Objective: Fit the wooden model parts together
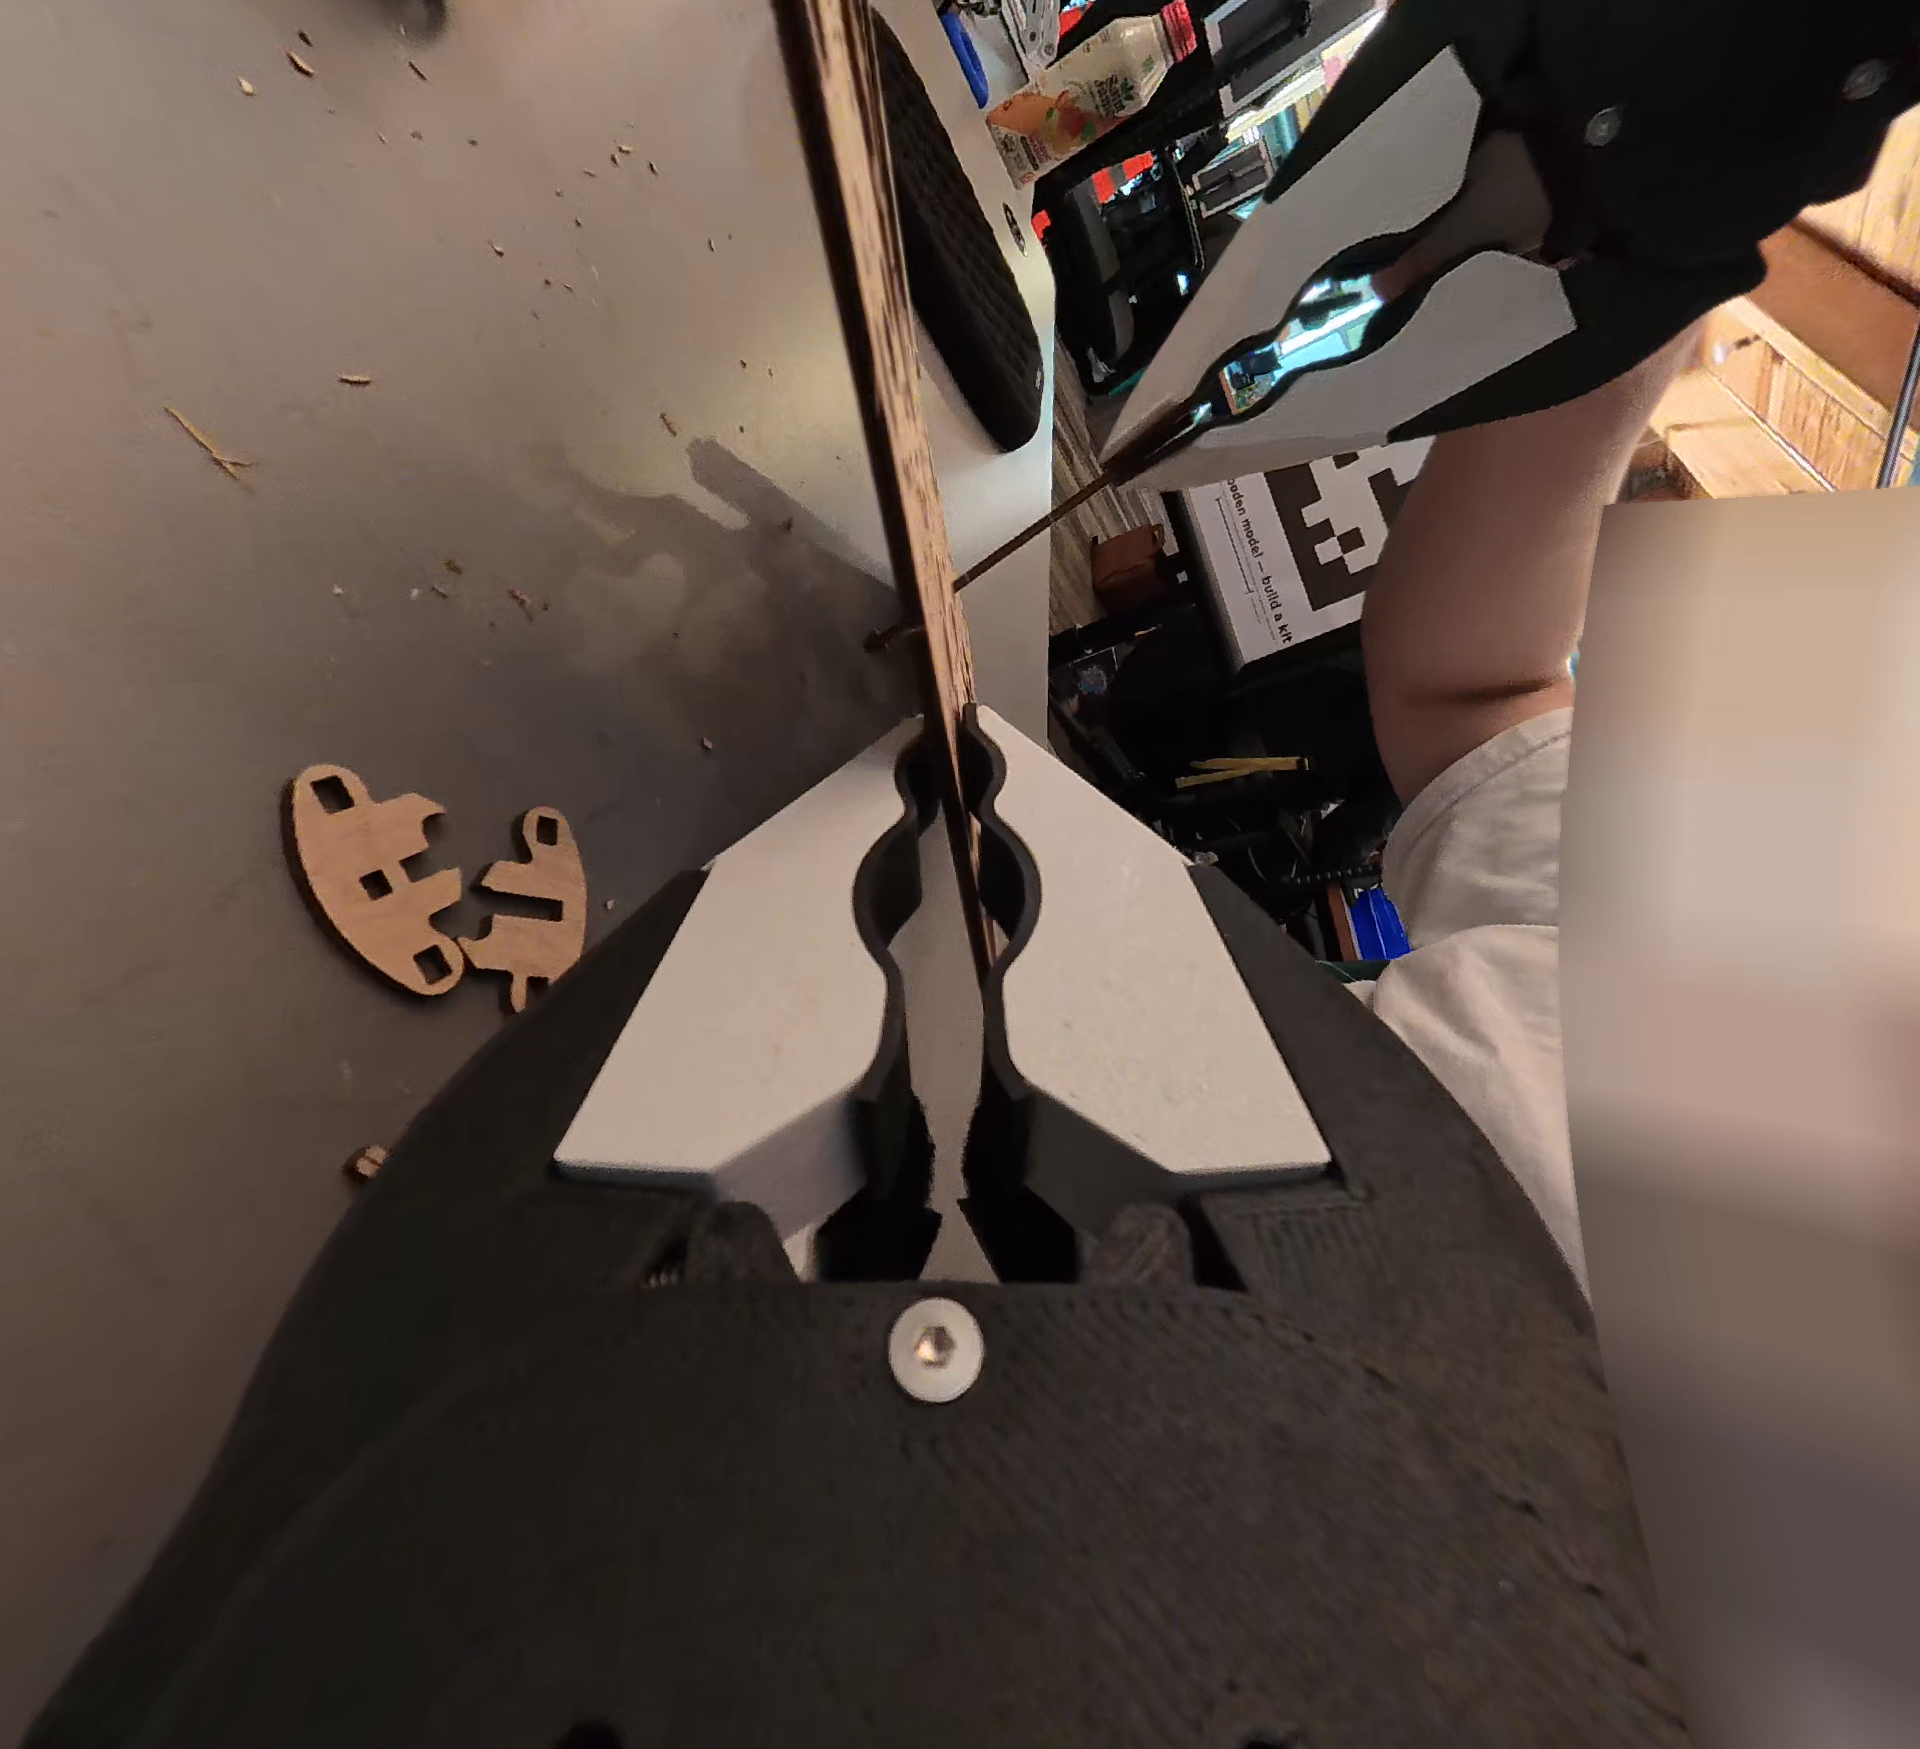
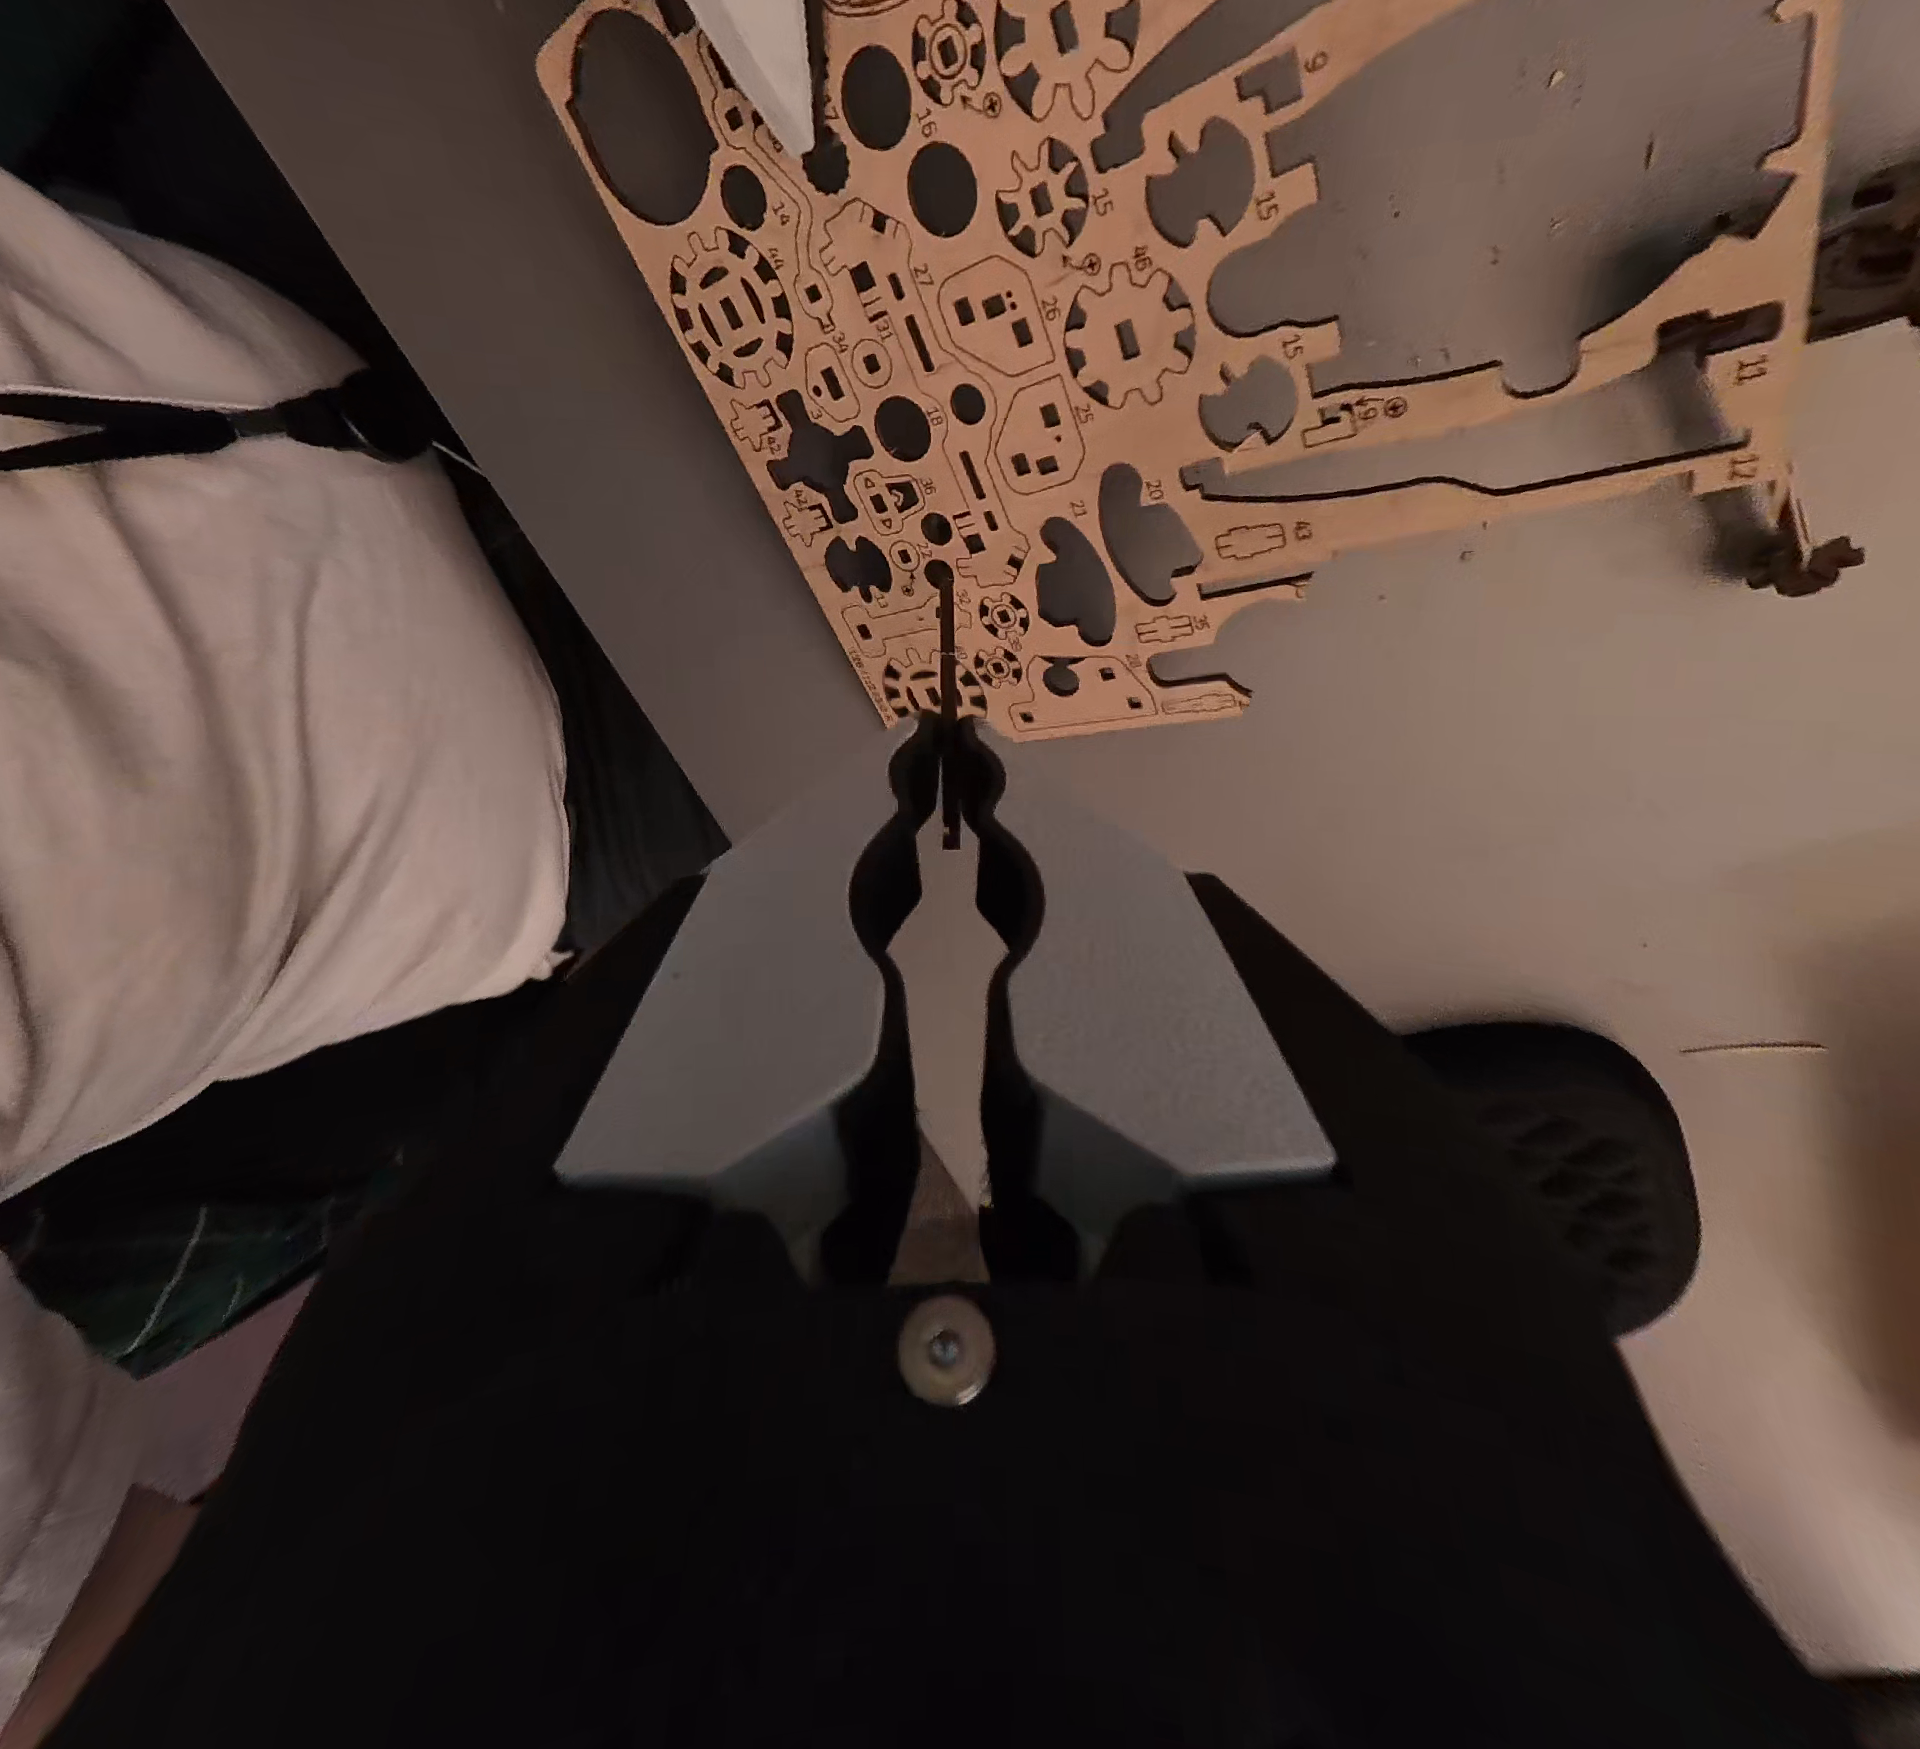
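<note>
Here the left gripper clenches the wooden sheet on edge, upright over the table — probably so the right gripper, grasping a thin stick, pokes a part out.
</note>
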Action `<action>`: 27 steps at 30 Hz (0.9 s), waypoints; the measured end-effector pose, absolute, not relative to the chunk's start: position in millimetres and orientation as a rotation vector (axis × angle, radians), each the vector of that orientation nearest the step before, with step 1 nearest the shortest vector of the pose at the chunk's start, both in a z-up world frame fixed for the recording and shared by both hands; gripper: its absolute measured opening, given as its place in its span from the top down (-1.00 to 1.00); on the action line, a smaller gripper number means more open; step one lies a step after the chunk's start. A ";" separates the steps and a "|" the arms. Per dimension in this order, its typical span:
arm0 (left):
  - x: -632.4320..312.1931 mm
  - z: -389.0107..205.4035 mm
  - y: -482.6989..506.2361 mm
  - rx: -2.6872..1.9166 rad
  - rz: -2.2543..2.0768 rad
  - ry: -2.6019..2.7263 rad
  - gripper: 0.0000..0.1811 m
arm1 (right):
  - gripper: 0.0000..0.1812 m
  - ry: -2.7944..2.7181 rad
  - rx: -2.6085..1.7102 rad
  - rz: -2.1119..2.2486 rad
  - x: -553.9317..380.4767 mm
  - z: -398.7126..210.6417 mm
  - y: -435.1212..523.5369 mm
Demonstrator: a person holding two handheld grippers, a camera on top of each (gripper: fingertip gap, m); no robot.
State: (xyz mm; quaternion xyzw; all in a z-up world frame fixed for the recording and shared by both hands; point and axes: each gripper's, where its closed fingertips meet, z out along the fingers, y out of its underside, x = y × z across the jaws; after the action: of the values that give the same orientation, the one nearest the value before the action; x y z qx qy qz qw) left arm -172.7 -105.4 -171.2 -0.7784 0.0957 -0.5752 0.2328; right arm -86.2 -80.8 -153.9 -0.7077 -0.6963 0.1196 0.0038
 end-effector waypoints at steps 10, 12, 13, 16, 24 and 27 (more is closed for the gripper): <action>-173.5 -170.7 -104.4 -2.133 -1.582 0.253 0.98 | 0.99 -2.052 -2.006 0.619 -72.6 -162.9 -81.9; -173.9 -170.4 -103.9 -2.130 -1.585 0.248 0.98 | 0.98 -2.037 -1.978 0.624 -71.5 -164.7 -81.6; -174.2 -170.3 -103.7 -2.129 -1.587 0.246 0.98 | 0.98 -2.034 -1.972 0.629 -71.0 -165.8 -82.2; -174.3 -170.3 -103.7 -2.128 -1.585 0.246 0.98 | 0.94 -2.034 -1.968 0.644 -70.3 -170.8 -84.9; -175.5 -163.7 -102.3 -2.084 -1.606 0.242 0.98 | 0.96 -2.036 -1.932 0.566 -68.0 -180.5 -85.7; -175.3 -162.3 -102.2 -2.075 -1.599 0.256 0.98 | 1.00 -2.040 -1.902 0.521 -68.2 -184.5 -86.6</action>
State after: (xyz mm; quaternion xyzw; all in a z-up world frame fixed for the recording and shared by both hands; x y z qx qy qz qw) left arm -175.3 -102.2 -162.3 -0.7630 0.0941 -0.5879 0.2518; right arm -68.2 -86.6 -184.5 -0.6626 -0.7107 0.1816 0.1514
